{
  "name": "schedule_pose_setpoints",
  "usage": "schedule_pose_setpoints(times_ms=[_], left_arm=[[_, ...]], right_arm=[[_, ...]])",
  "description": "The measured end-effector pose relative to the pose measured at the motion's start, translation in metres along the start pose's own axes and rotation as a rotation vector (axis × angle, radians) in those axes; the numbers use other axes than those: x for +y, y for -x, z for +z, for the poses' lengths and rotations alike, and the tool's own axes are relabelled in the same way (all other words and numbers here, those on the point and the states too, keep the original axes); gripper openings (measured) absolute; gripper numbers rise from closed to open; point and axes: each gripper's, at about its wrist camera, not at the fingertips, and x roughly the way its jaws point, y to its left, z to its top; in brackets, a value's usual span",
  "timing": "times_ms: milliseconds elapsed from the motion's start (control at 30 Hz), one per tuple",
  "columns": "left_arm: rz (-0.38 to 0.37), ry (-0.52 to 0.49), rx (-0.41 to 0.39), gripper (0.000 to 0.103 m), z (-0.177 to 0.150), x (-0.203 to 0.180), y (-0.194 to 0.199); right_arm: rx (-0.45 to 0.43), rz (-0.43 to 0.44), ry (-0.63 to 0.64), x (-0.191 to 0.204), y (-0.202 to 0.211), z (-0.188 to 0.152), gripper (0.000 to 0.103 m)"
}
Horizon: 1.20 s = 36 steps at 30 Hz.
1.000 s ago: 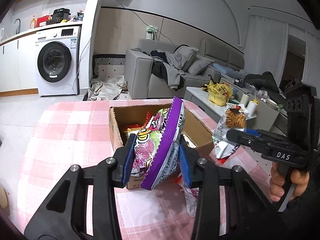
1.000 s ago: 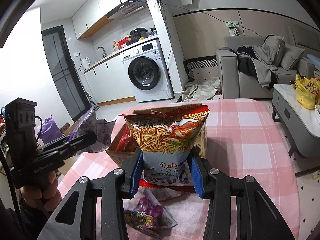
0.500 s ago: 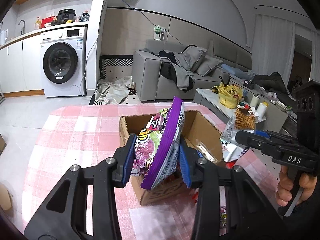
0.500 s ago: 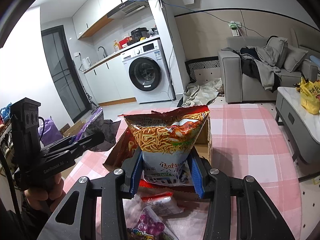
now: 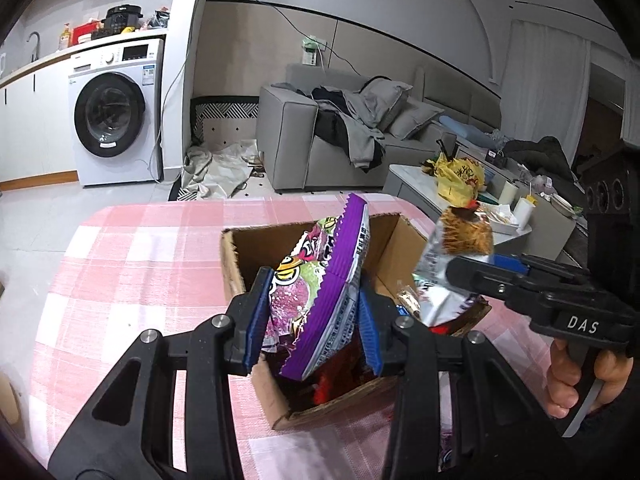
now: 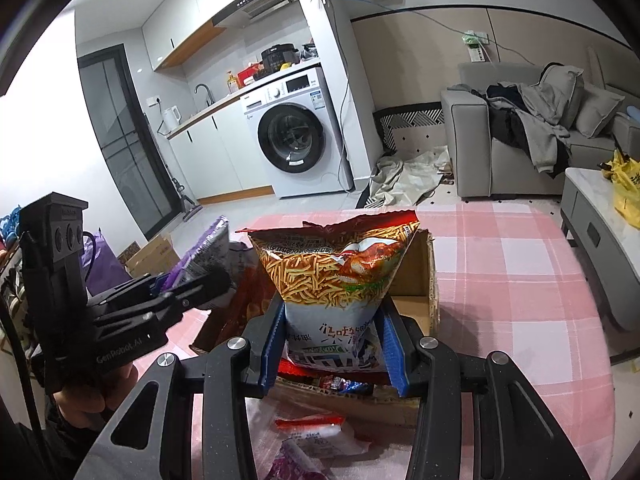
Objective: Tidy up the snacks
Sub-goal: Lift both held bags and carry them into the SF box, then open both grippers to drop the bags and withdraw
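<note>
In the left wrist view, the left gripper [image 5: 312, 312] is clamped on a purple snack bag [image 5: 332, 280], its blue pads pressing the bag from both sides. The bag stands nearly on edge, its crimped top tilted up and to the right, above the open cardboard box [image 5: 236, 268]. The box sits on a table with a pink checked cloth [image 5: 132, 280]. Red wrappers lie in the bottom of the box, though what they are is hard to make out. At the right, the right gripper [image 5: 460, 276] comes in from the side, a hand [image 5: 576, 376] on its handle, gripping a bag of potato sticks [image 5: 460, 248] over the box's right wall.

In the right wrist view, the right gripper [image 6: 332, 344] is closed on the bag of potato sticks [image 6: 340, 272], pinching its lower white part, with the bag upright and its torn top open. It hangs over the cardboard box [image 6: 428, 280]. Loose snack packets [image 6: 312, 428] lie on the cloth [image 6: 520, 300] just in front of the box. At the left, the left gripper [image 6: 208, 280] holds the purple snack bag [image 6: 208, 248] beside the box.
</note>
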Motion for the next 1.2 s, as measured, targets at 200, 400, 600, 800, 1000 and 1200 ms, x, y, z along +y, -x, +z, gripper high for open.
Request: schedule_pose_setpoints(times_ms=[200, 400, 600, 800, 1000, 1200], left_arm=[[-0.016, -0.019, 0.019, 0.036, 0.001, -0.018, -0.024], [-0.019, -0.034, 0.059, 0.036, -0.005, -0.031, -0.051], [0.007, -0.040, 0.087, 0.036, -0.014, -0.036, -0.072], [0.024, -0.048, 0.097, 0.037, -0.018, -0.043, -0.080], [0.032, -0.054, 0.077, 0.052, -0.019, -0.051, -0.064], [0.080, -0.085, 0.030, 0.083, -0.023, -0.058, -0.030]], right_arm=[[0.016, 0.002, -0.004, -0.006, -0.012, 0.000, 0.044], [0.024, -0.007, -0.011, -0.011, -0.020, 0.001, 0.043], [0.024, -0.010, -0.019, -0.015, -0.023, 0.002, 0.043], [0.020, -0.012, -0.010, -0.012, -0.019, 0.001, 0.044], [-0.006, -0.023, 0.004, -0.007, -0.004, -0.001, 0.051], [-0.034, -0.026, -0.011, -0.007, 0.017, -0.008, 0.087]])
